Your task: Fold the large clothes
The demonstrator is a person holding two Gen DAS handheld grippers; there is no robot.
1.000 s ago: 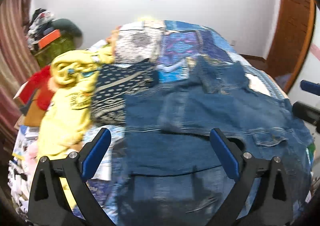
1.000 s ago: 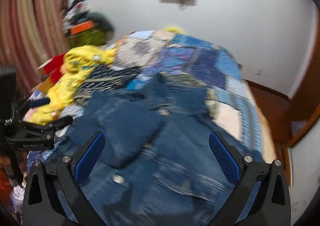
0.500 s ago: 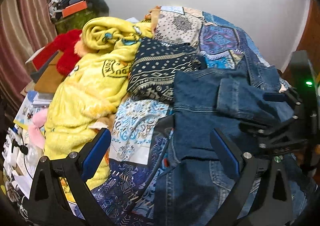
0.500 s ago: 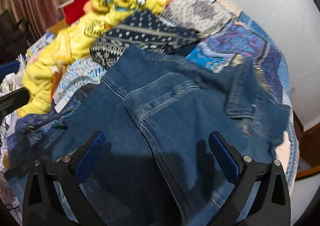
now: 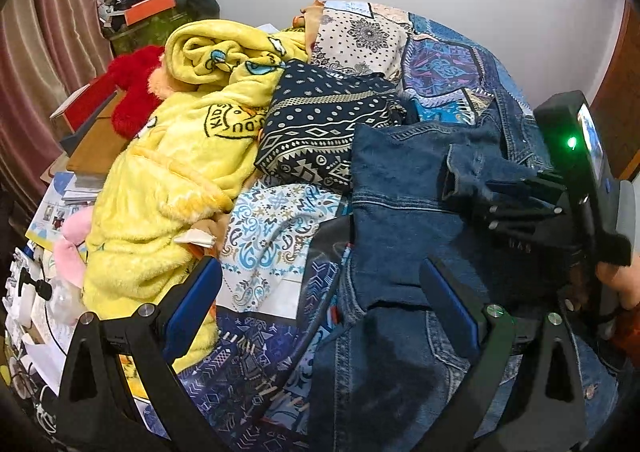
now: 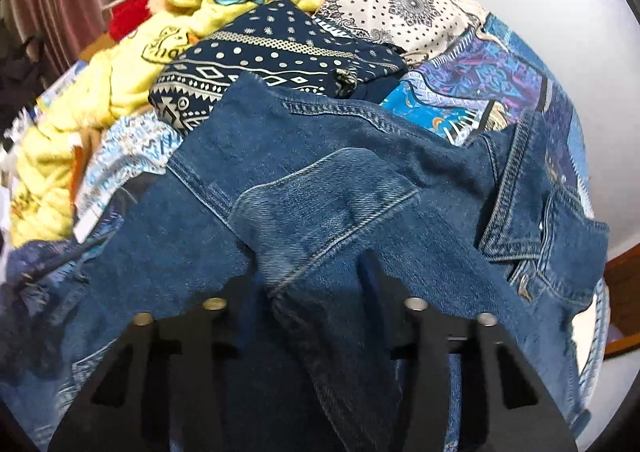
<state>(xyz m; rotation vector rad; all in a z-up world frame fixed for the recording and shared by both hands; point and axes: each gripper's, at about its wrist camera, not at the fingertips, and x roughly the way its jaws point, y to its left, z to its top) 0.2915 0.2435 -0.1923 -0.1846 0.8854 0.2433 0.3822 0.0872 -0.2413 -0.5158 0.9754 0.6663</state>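
A blue denim jacket (image 5: 400, 236) lies spread on the bed, one sleeve (image 6: 320, 204) folded across its body. My left gripper (image 5: 320, 304) is open and empty over the jacket's left edge. My right gripper (image 6: 312, 284) has narrowed its jaws onto the folded sleeve, with denim bunched between them. The right gripper also shows in the left wrist view (image 5: 500, 196), pinching the sleeve's cuff end.
A yellow fleece robe (image 5: 172, 156) is heaped at left. A folded navy patterned cloth (image 5: 324, 132) lies behind the jacket. The patchwork bedspread (image 5: 444, 64) runs to the far wall. Red plush (image 5: 132, 88), books and clutter line the left edge.
My right gripper dropped onto the jacket and closed on the folded sleeve. My left gripper shifted left and down toward the jacket's left edge, staying open.
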